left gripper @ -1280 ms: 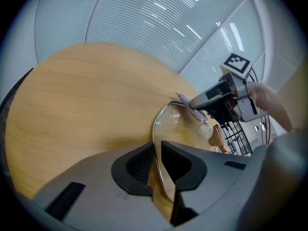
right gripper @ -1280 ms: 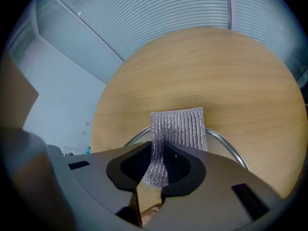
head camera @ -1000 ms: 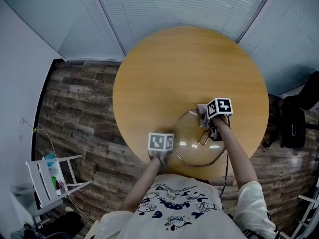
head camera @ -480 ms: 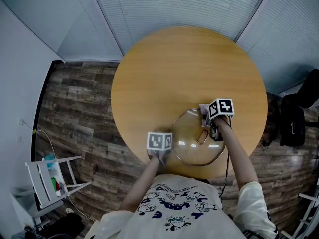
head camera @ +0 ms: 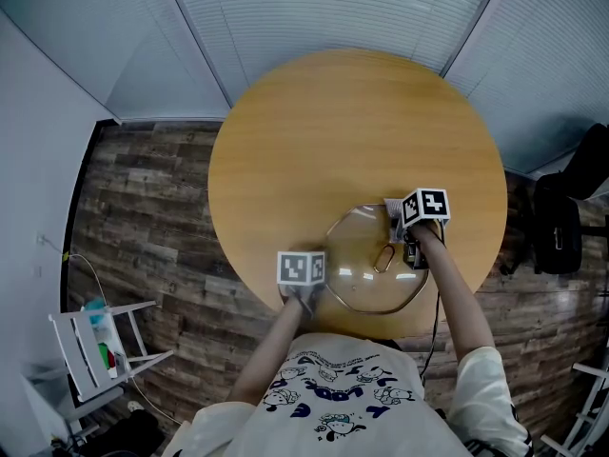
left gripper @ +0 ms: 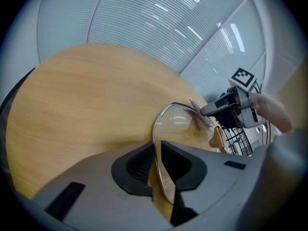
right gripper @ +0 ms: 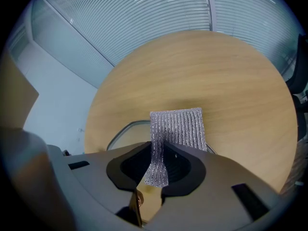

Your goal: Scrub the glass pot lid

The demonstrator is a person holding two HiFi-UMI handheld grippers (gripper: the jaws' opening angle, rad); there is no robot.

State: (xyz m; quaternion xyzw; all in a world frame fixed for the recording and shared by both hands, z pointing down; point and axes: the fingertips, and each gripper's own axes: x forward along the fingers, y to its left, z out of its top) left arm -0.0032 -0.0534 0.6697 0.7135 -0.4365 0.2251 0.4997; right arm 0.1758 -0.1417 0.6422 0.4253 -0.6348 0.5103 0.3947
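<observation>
My left claw [left gripper: 157,163] pinches the glass pot lid [head camera: 362,272] at its near rim; my right claw [right gripper: 159,172], clamped on the scrub cloth [right gripper: 177,126], sits at its far-right edge.

Both arms extend forward, left tongs [left gripper: 155,159] and right tongs [right gripper: 159,165] each clamped tight

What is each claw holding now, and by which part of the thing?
The left claw grips the glass pot lid by its metal rim. The right claw pinches the silvery mesh cloth by one end.
</observation>
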